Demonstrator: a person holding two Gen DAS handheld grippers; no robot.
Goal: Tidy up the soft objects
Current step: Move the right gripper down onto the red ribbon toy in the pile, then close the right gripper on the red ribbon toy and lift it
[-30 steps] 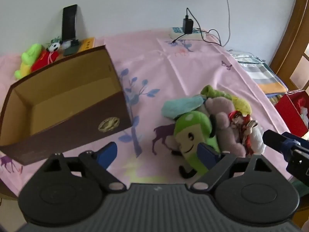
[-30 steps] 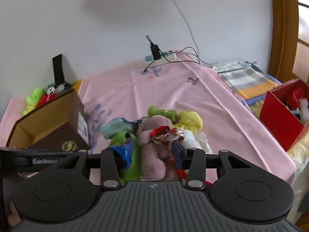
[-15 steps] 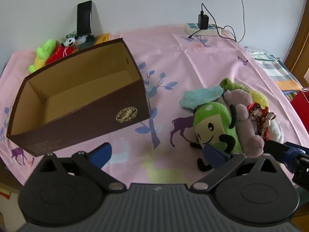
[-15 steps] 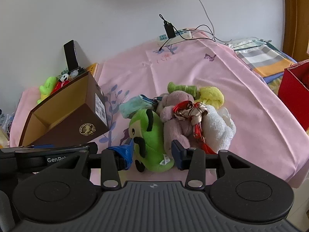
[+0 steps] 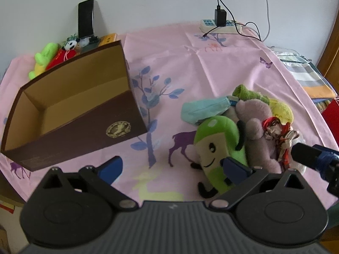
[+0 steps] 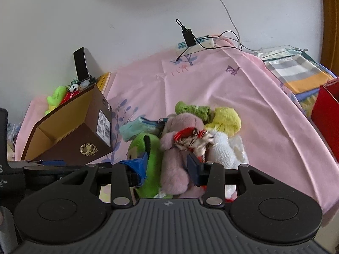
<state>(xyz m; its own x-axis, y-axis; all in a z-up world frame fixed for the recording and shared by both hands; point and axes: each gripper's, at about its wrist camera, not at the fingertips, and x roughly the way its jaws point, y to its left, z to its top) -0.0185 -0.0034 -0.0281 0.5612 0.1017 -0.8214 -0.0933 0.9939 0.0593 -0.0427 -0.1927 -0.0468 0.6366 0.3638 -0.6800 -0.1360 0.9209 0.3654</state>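
Observation:
A pile of soft toys lies on the pink cloth: a green plush (image 5: 218, 146) (image 6: 148, 154), a mauve plush (image 5: 256, 133) (image 6: 180, 148), a teal pouch (image 5: 203, 109), a yellow towel (image 6: 226, 119), a white towel (image 6: 226, 148) and a red-patterned cloth (image 6: 190, 137). An open brown box (image 5: 70, 114) (image 6: 70, 133) stands left of the pile, empty inside. My left gripper (image 5: 173, 168) is open, low over the cloth, its right finger at the green plush. My right gripper (image 6: 167, 165) is open with its fingers either side of the mauve plush.
A power strip with charger (image 5: 220, 22) and cables lies at the back by the wall. A black phone on a stand (image 5: 85, 21) and small toys (image 5: 53, 55) sit behind the box. A red box (image 6: 326, 114) and folded fabrics (image 6: 296, 72) are to the right.
My right gripper has dropped closer to the pile and now straddles the mauve plush. The left gripper has shifted slightly; the box and the toys have not moved.

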